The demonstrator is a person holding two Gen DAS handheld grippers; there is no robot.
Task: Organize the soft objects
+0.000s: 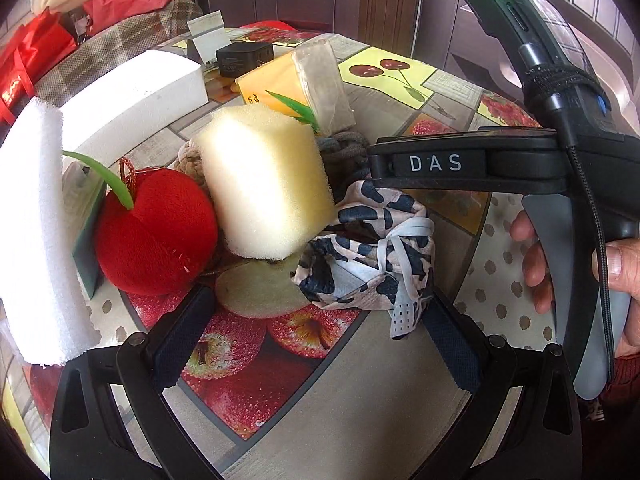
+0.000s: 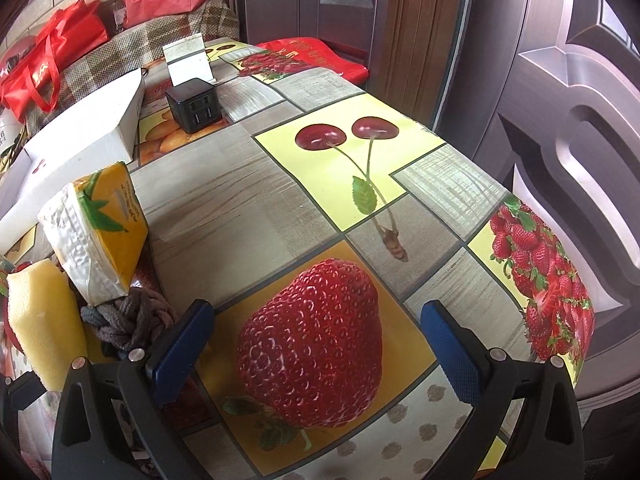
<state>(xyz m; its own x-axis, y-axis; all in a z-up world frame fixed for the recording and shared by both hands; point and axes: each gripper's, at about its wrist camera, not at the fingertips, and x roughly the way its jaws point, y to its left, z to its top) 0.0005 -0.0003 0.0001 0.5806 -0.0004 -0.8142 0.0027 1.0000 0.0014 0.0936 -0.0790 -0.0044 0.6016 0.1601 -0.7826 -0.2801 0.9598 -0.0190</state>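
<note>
In the left wrist view my left gripper (image 1: 316, 332) is open and empty, low over the fruit-print tablecloth (image 1: 360, 400). Just ahead lie a red plush apple (image 1: 156, 236), a pale yellow sponge block (image 1: 264, 180) leaning on the pile, a leopard-print cloth (image 1: 368, 252) with a white face mask, a grey braided rope (image 1: 344, 152) and a yellow tissue pack (image 1: 296, 80). A white sponge (image 1: 36, 236) stands at the far left. The right gripper's body (image 1: 520, 160) reaches in from the right. In the right wrist view my right gripper (image 2: 316, 344) is open and empty over a printed strawberry.
A white box (image 1: 132, 96) and a black charger cube (image 2: 194, 108) stand at the back, with a folded white card (image 2: 188, 60) behind. Red bags (image 2: 52, 60) lie on the checked sofa beyond. The table's right edge (image 2: 560, 280) faces a brown door.
</note>
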